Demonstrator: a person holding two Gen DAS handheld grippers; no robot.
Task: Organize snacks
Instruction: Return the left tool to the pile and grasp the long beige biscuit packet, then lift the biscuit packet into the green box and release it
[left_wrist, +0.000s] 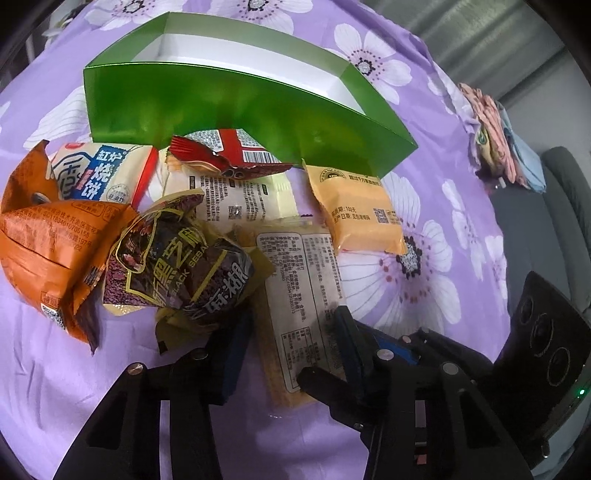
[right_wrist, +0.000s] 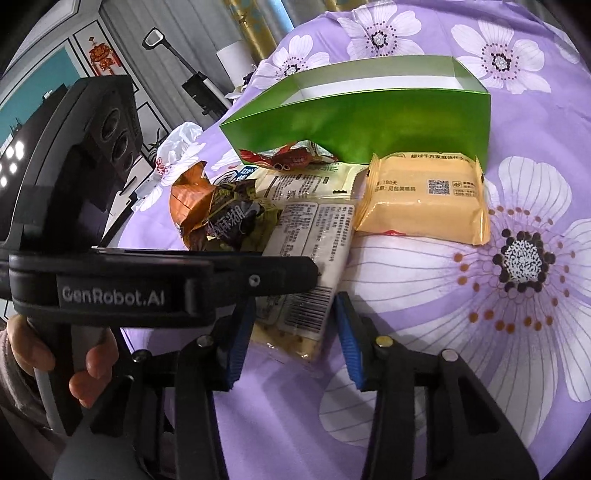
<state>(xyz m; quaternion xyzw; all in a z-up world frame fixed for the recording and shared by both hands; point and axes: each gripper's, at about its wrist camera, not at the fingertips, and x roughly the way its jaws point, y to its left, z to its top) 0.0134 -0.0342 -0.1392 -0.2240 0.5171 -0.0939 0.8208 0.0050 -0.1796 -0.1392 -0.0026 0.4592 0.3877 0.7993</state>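
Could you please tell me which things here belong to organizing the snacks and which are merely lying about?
For the job: green box, long pale packet, black sesame packet, orange packet, yellow packet, red packet.
Lying about: folded cloths, white plastic bag.

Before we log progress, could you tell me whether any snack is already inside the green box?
No: in the left wrist view the green box shows only bare white inside, and the snacks lie on the cloth in front of it.
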